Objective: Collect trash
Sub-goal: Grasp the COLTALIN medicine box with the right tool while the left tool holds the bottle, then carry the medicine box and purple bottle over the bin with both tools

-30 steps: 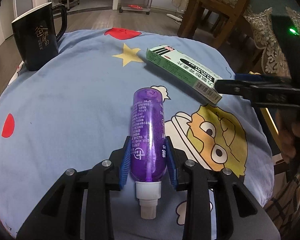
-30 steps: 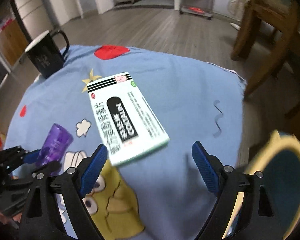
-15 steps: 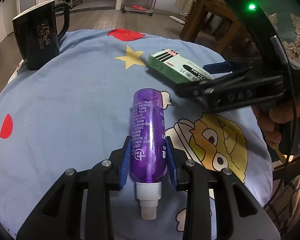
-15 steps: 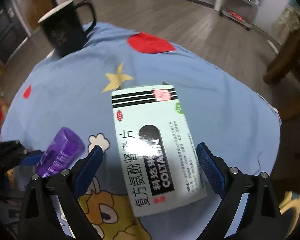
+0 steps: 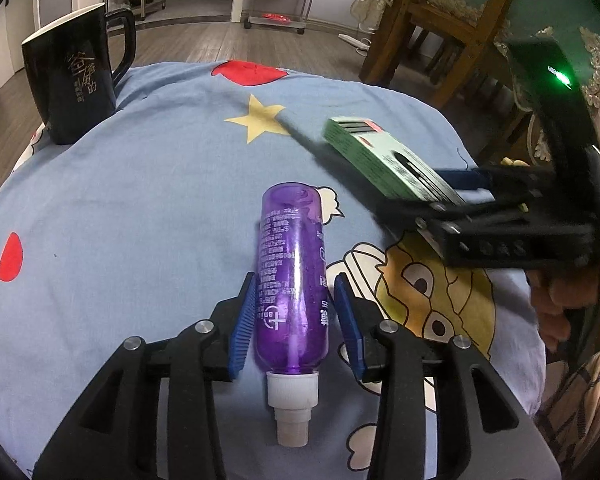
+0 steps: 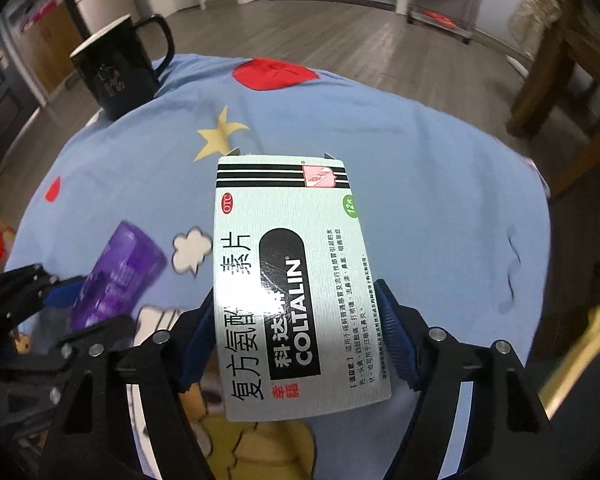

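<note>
A purple plastic bottle point(image 5: 292, 264) with a white cap lies on the blue cartoon cloth point(image 5: 140, 200), cap toward me. My left gripper point(image 5: 295, 280) straddles its lower body; the jaws are opening and a thin gap shows between each blue pad and the bottle. In the right wrist view the bottle point(image 6: 116, 276) lies at the left. A pale green medicine box point(image 6: 288, 220) sits between the fingers of my right gripper point(image 6: 295, 288). Its jaws are closing and the pads meet the box's two long edges. From the left wrist, the box point(image 5: 372, 152) looks blurred and tilted, its near end in the right gripper point(image 5: 440, 192).
A black mug point(image 5: 72, 80) stands at the cloth's far left edge. A wooden chair point(image 5: 432, 20) stands beyond the table at the right. A person's hand point(image 5: 556, 304) holds the right gripper's handle. Wooden floor and a metal shelf trolley lie behind.
The right gripper came down over the box and narrowed onto its edges; the box shifted slightly to the right. The left pads have drawn a little apart from the bottle.
</note>
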The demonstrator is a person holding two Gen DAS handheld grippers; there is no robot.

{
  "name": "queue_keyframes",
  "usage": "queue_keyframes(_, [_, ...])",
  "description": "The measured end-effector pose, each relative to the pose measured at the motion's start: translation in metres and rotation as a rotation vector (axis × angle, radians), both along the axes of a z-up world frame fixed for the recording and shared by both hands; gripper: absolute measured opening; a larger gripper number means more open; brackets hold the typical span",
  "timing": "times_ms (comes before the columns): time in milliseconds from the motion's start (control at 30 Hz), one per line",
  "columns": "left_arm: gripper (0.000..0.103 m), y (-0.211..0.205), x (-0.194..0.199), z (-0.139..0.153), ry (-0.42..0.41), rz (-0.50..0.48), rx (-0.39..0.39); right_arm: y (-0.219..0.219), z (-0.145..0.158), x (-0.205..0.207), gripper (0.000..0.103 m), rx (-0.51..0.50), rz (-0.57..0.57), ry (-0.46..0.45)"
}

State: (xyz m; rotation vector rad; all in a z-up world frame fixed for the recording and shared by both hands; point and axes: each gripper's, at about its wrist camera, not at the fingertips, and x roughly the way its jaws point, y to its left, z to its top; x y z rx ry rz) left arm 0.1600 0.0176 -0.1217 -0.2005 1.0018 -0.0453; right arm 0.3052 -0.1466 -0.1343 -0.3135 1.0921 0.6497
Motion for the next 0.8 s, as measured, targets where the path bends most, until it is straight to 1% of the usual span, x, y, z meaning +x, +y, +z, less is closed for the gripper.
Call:
queue_keyframes(200, [0.039, -0.003, 0.000, -0.001, -0.002, -0.005, 0.024, -0.035, 0.003, -0.039, 0.074, 0.086, -0.108, 0.017])
queue_keyframes(333, [0.044, -0.008, -0.001, -0.001, -0.005, -0.011, 0.041, -0.057, 0.009, -0.069, 0.073, 0.122, -0.145, 0.011])
queue_keyframes(500, [0.045, -0.012, -0.003, -0.002, -0.016, -0.020, 0.069, -0.082, 0.020, -0.100, 0.073, 0.178, -0.187, 0.008])
queue_keyframes(567, [0.043, -0.012, -0.004, -0.002, -0.021, -0.025, 0.075, -0.090, 0.024, -0.109, 0.073, 0.194, -0.204, 0.004])
queue_keyframes(633, [0.032, -0.011, -0.005, -0.002, -0.022, -0.017, 0.083, -0.100, 0.031, -0.118, 0.073, 0.216, -0.225, -0.001])
queue_keyframes(800, [0.031, -0.003, -0.010, -0.002, -0.024, 0.006, 0.030, -0.122, 0.049, -0.134, 0.073, 0.279, -0.275, -0.014])
